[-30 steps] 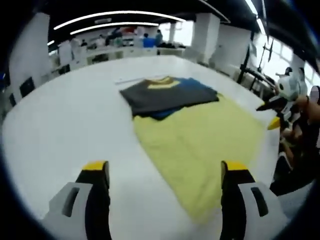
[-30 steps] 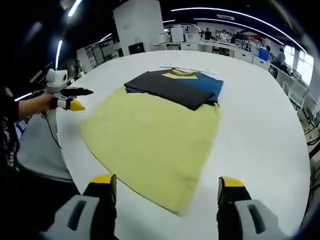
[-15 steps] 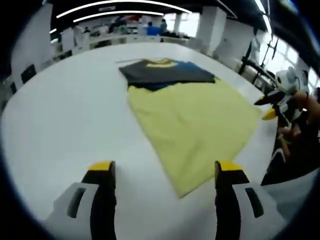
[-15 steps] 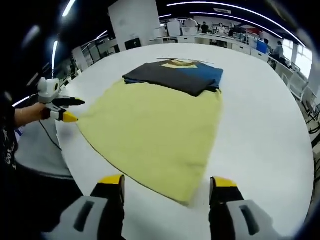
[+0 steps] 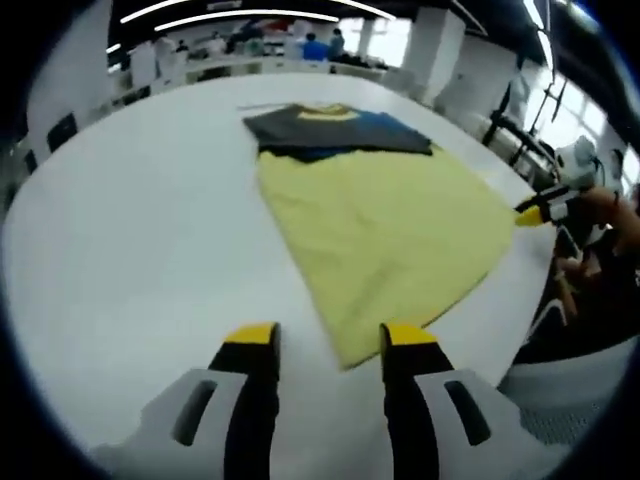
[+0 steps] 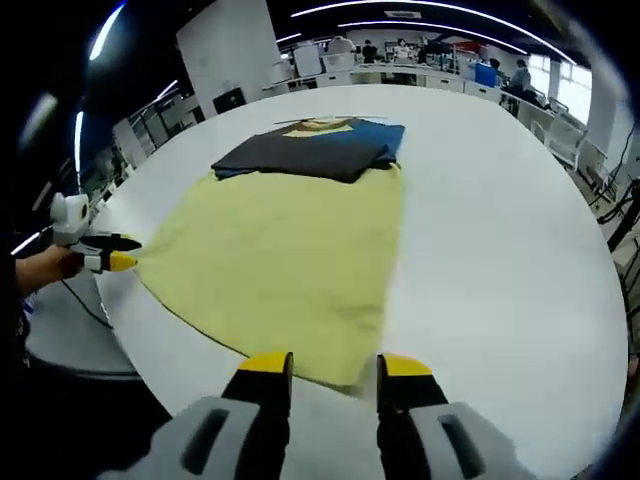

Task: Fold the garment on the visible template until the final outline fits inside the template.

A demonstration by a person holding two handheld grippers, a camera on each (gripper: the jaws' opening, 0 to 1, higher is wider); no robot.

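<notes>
two grippers work a white table (image 5: 120, 230). in the left gripper view, the left gripper (image 5: 327, 340) sits at bottom centre with its yellow-tipped jaws narrowly parted, a near corner of the yellow cloth (image 5: 390, 225) lying between the tips; whether they actually pinch it i cannot tell. the cloth spreads up through the middle of the frame to a folded dark garment (image 5: 335, 132) at upper centre, which overlaps its far edge. at the right edge the right gripper (image 5: 540, 207) shows at another corner of the cloth. in the right gripper view, the right gripper's jaws are likewise only slightly apart over the cloth's near corner, with the garment at upper centre.
</notes>
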